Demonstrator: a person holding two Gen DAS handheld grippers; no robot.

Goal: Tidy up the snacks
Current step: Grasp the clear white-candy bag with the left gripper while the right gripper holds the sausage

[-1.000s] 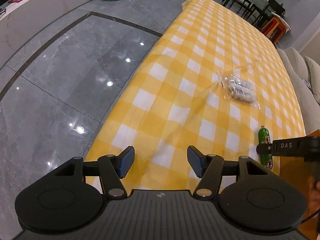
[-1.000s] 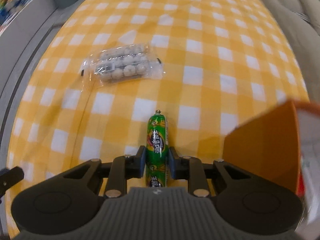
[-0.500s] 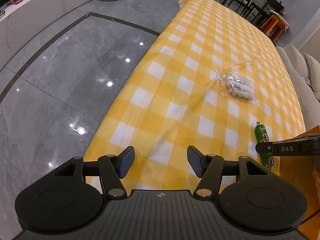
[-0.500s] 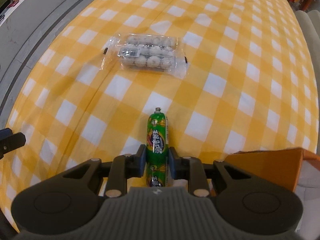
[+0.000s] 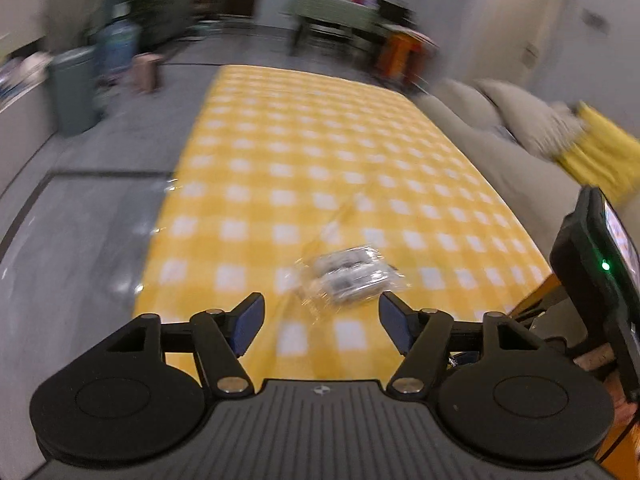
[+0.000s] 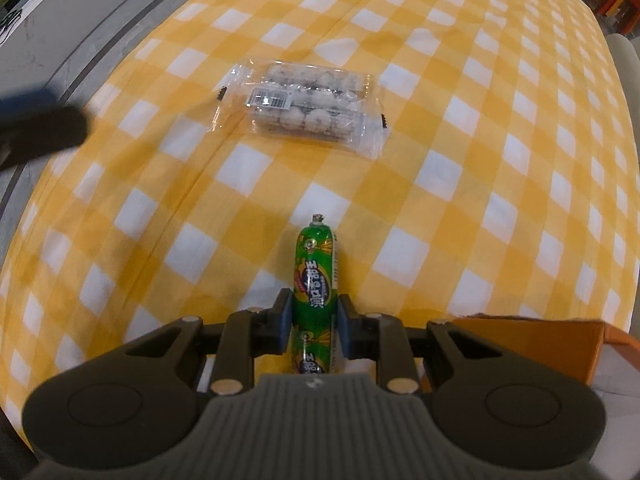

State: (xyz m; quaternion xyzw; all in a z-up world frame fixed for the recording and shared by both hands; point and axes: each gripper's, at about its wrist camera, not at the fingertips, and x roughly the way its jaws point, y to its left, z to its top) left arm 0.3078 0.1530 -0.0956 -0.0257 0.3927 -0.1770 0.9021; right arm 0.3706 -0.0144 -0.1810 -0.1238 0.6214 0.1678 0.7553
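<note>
Packet (image 5: pixel 350 276): lying crosswise, just above my spread, widening left fingers (image 5: pixel 321 322), centre frame.
Sausage (image 6: pixel 316 280): right fingers (image 6: pixel 315 316) pinching it, lengthwise.

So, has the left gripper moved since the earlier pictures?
Yes. The left gripper has swung toward the clear snack pack, which now sits just beyond its fingertips instead of far off to the right on the checked tablecloth. Its jaws have just been opening, empty.

Sausage (image 6: pixel 315 280) wrapper: Chinese characters printed on it, too small to read reliably. Clear snack pack (image 6: pixel 304 106): white barcode label, digits illegible. Nothing else legible in either view.
</note>
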